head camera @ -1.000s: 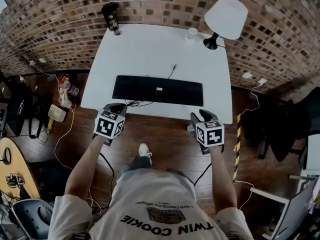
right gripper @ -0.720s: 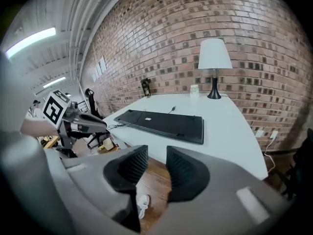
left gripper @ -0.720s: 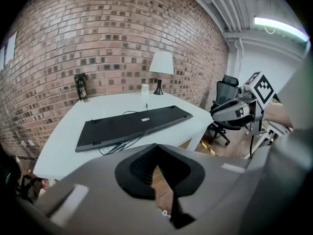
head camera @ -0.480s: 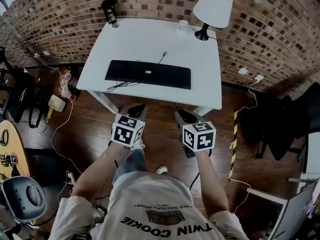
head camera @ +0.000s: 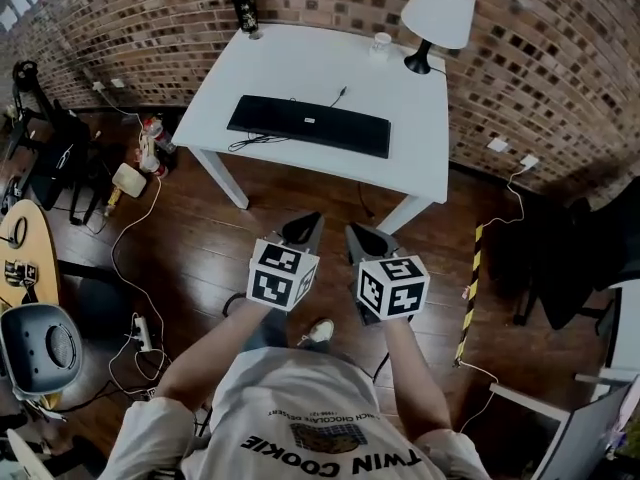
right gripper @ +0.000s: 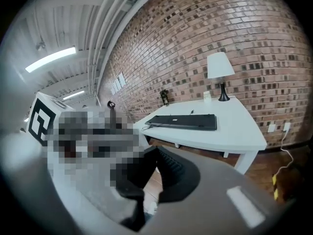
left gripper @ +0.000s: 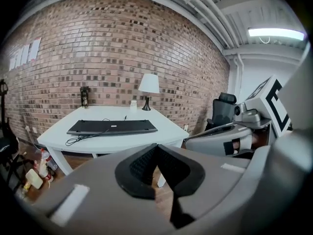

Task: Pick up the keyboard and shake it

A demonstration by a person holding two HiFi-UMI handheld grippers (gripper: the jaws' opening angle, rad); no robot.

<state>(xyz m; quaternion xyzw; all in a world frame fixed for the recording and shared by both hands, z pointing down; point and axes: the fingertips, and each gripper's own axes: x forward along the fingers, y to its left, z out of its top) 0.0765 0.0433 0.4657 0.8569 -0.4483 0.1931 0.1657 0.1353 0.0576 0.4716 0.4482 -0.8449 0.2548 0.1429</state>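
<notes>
A black keyboard (head camera: 308,125) lies flat on the white table (head camera: 300,78), its cable coiled at the left end; it also shows in the left gripper view as the keyboard (left gripper: 112,127) and in the right gripper view as the keyboard (right gripper: 182,122). Both grippers hang over the wooden floor, well short of the table. My left gripper (head camera: 305,228) is shut with nothing in it. Close beside it, my right gripper (head camera: 362,236) is shut and empty too. The two jaw pairs point toward the table.
A white lamp (head camera: 437,16), a small cup (head camera: 380,44) and a dark bottle (head camera: 245,10) stand along the table's far edge by the brick wall. Bags and cables (head camera: 130,183) litter the floor at left. A black chair (head camera: 585,243) stands at right.
I have stepped back from the table, so both grippers now hang over the floor and have come closer together. The right gripper's jaws have closed.
</notes>
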